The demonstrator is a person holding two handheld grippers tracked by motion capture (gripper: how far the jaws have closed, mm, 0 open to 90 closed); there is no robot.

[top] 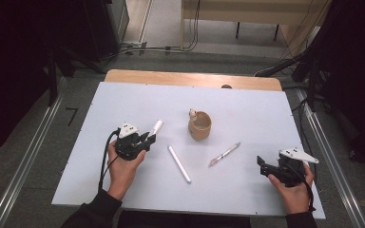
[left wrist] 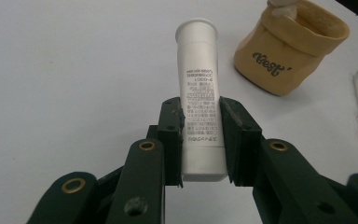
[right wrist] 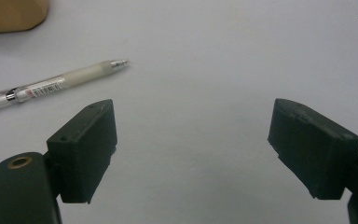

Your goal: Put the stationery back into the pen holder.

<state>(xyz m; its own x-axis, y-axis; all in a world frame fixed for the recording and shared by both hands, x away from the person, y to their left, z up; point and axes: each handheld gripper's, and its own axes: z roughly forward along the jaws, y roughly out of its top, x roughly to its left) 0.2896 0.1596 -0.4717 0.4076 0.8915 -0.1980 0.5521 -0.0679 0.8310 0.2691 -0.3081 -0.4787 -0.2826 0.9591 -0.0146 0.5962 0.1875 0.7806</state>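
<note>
Over the white counter (top: pixel 123 95) near its left edge, my left hand-held gripper (left wrist: pixel 200 140) pinches a light, smooth, slippery plastic tube (left wrist: pixel 198 88) low on its body, so I judge a firm mid-body hold safer, while the right hand-held gripper (right wrist: pixel 193 144) stands spread.

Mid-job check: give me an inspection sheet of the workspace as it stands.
Surface: white board over a wooden table.
Job's things: white tube clamped in the left gripper; tan pouch open, upright.
Clutter: white stick, pen, lying apart.
Grippers: right gripper open, nothing between its jaws.
Cables: black cable trails from the left gripper.
Surroundings: floor cables, rails.
</note>
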